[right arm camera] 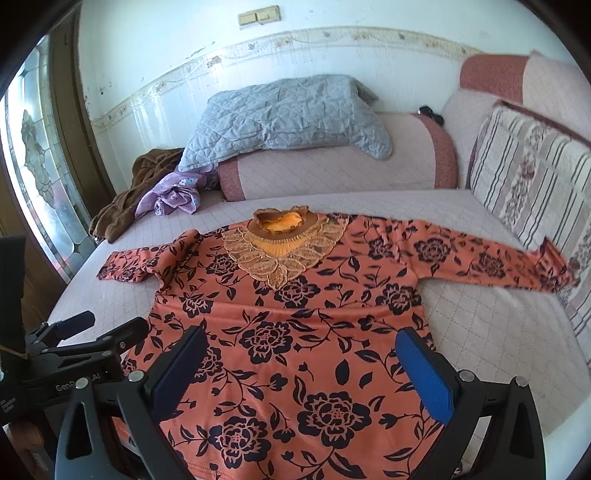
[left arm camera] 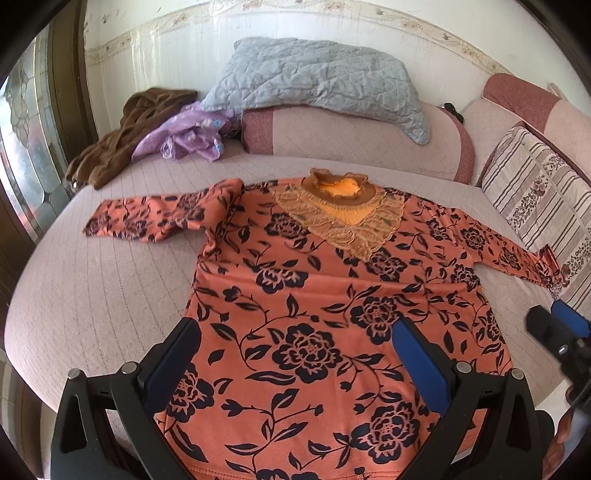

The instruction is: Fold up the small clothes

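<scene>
Across the pink quilted sofa bed (left arm camera: 92, 295) an orange floral top (left arm camera: 314, 314) lies flat, collar toward twelve o'clock, sleeves spread toward nine and three. At twelve o'clock a grey quilted pillow (right arm camera: 284, 118) rests on the bolster (right arm camera: 332, 173). Only the right wrist view shows a wall switch plate (right arm camera: 259, 16) and partly hidden "Gen… AI" lettering on the left gripper (right arm camera: 110, 328). Both it and the right gripper (right arm camera: 303, 369) hang over the hem, jaws apart, holding nothing.
</scene>
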{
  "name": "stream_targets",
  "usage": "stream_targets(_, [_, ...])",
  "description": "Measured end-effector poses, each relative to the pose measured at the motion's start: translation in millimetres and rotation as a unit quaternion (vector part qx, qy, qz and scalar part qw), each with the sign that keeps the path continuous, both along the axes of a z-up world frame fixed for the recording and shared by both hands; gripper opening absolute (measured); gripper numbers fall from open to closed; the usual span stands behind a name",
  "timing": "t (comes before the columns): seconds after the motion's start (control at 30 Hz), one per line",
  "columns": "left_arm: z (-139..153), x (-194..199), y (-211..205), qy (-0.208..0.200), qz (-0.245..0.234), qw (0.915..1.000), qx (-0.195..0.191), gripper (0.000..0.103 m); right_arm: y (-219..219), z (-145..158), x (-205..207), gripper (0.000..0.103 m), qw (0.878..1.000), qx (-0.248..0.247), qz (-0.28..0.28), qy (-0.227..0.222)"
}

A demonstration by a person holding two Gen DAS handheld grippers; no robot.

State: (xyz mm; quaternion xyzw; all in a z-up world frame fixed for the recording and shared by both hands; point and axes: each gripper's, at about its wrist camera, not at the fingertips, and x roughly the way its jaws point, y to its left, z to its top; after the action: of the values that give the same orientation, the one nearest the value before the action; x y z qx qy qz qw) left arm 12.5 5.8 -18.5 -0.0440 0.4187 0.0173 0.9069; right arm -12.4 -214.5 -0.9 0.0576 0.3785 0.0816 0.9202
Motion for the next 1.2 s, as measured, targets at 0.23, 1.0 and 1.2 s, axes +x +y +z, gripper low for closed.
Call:
stream_targets(0.23, [-62,18,32,0.072,0.042,0.9962,0.027,0.103,-106,-63,25,0.103,0.971,0.21,-0.079,0.081])
stream_targets(1.0, [-130,43,50,0.108,0.045,0.993,0.014,0.103,-456,-157,171,0.007,0.808,0.323,-0.481,0.11])
stream_targets(1.2, [-129,38,60,0.09,0.033,0.9954,0.008,0.103,-359,-22,245,0.007,0.921,0.144,-0.36,0.033])
